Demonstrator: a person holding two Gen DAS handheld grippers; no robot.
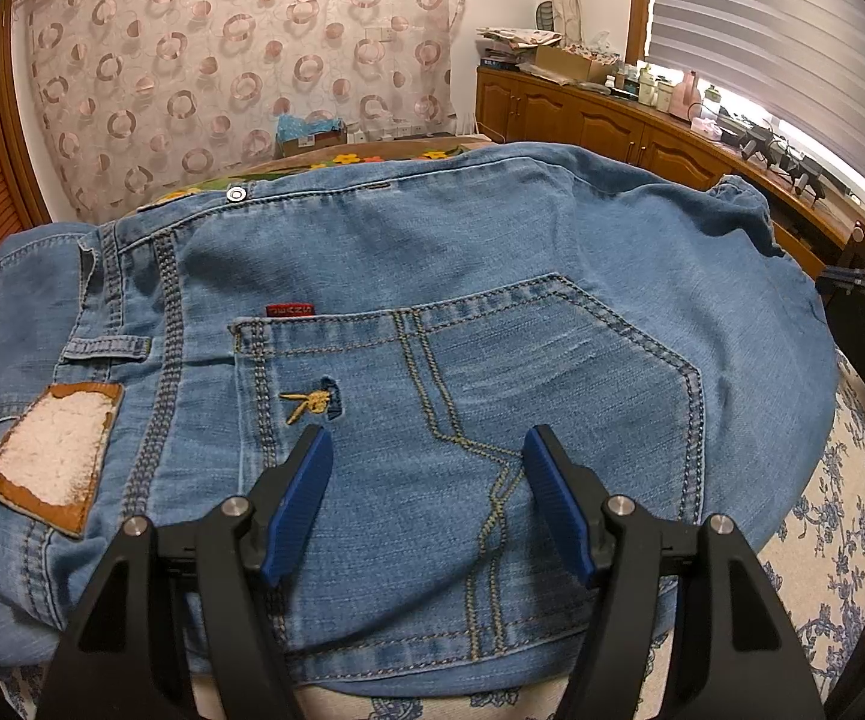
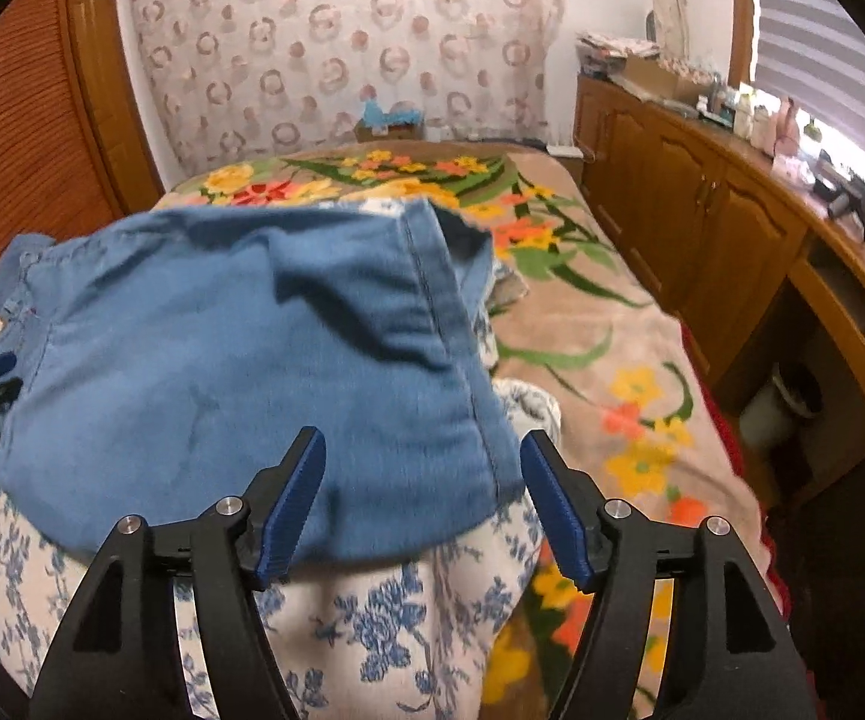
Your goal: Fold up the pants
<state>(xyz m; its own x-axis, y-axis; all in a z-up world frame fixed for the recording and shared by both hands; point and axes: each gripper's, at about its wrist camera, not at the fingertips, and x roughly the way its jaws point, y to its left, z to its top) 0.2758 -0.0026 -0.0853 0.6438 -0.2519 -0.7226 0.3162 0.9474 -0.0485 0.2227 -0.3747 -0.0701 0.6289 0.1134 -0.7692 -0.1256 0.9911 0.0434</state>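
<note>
Gripper (image 1: 426, 450) wide above pants (image 1: 408, 276)

I see faded blue denim jeans (image 1: 492, 252) with a rough, worn leather patch (image 1: 51, 456) and a shiny metal rivet (image 1: 235, 195). My left gripper (image 1: 426, 483) has matt black plastic arms and ribbed blue pads (image 1: 303, 498). Glossy wooden cabinets (image 2: 672, 192) flank a soft floral blanket (image 2: 600, 324).

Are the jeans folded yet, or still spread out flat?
Folded. The jeans lie as a compact stack on the floral cloth, the back pocket on top; both grippers, left and right, are open and empty.
</note>
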